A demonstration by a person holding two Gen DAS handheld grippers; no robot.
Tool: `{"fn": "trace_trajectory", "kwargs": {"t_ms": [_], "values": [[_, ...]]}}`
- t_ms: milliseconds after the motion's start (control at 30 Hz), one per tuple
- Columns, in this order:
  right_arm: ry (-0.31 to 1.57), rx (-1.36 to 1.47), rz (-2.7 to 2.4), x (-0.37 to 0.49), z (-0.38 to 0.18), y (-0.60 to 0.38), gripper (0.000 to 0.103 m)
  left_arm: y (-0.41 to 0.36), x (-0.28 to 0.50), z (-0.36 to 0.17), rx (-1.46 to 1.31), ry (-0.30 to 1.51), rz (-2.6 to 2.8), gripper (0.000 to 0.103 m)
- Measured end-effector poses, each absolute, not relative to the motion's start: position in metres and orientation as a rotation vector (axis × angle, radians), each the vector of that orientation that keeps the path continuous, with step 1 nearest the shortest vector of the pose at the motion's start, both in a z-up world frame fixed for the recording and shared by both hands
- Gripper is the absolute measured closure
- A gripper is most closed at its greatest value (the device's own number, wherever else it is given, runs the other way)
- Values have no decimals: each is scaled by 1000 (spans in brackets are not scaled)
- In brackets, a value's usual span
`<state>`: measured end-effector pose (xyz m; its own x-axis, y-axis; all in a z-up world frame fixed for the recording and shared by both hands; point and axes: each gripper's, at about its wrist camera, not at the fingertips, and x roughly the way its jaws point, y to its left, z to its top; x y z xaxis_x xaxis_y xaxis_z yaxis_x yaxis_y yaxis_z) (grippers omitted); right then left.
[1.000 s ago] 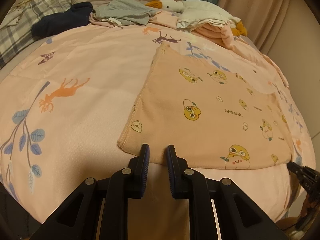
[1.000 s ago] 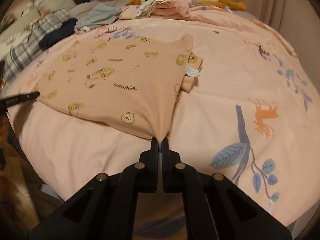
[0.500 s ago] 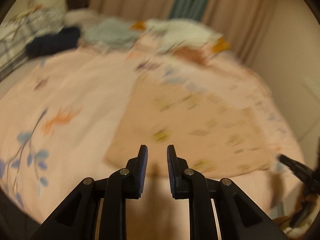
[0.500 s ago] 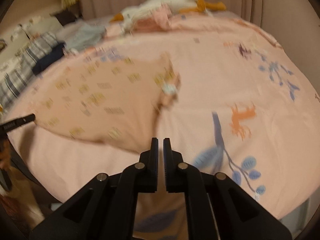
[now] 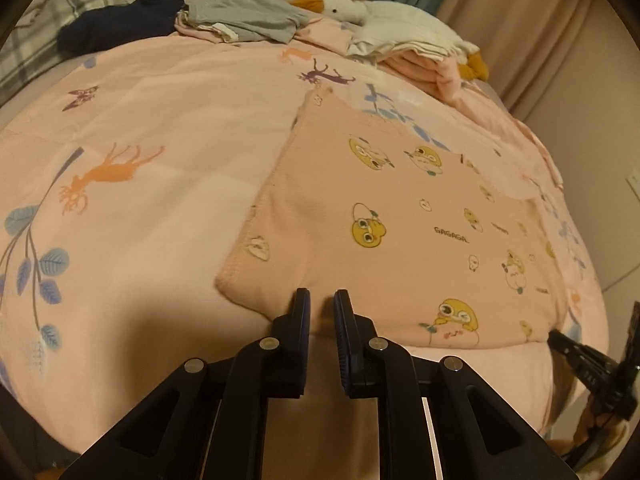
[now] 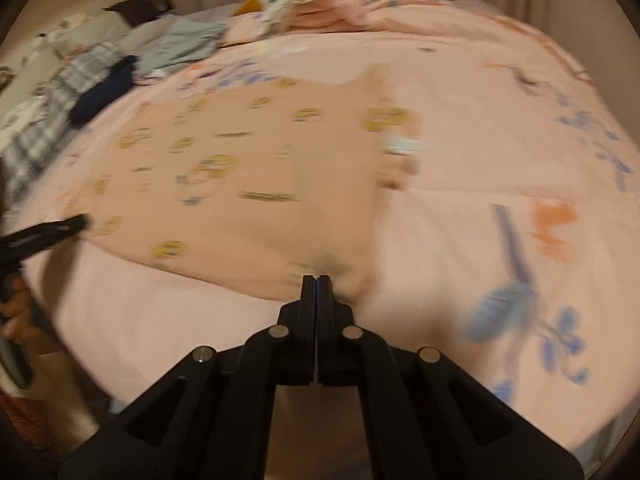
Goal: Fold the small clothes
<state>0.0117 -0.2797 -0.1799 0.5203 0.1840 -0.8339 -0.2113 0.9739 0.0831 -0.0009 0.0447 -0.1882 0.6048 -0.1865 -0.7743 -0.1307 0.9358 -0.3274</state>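
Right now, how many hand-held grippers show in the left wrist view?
2: the left hand-held gripper bottom centre, at the peach garment; the right hand-held gripper at the right edge, by its corner.

Left gripper (image 5: 322,304) slightly parted over peach garment (image 5: 400,232); bedspread (image 5: 160,120) beneath.

One peach printed garment (image 5: 400,216), one plush goose (image 5: 392,20), one navy garment (image 5: 120,20), one grey garment (image 5: 248,16), two claws: left claw (image 5: 322,300), right claw (image 6: 316,280).
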Motion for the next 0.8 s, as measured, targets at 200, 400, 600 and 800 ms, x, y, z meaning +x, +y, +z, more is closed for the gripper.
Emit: {"fn": "trace_trajectory", "kwargs": {"t_ms": [200,400,600,800], "values": [[989,-22,114,11,-178,-306,103,53,-9,-181,-339,939,91,87],[973,222,91,20,-170,-344,98,73,-23,-177,-603,972,-102,72],[990,208,85,23,-173,-335,87,74,-17,-198,-842,1004,-257,55],[982,161,130,28,-170,-316,85,83,3,-207,-997,939,-241,54]]}}
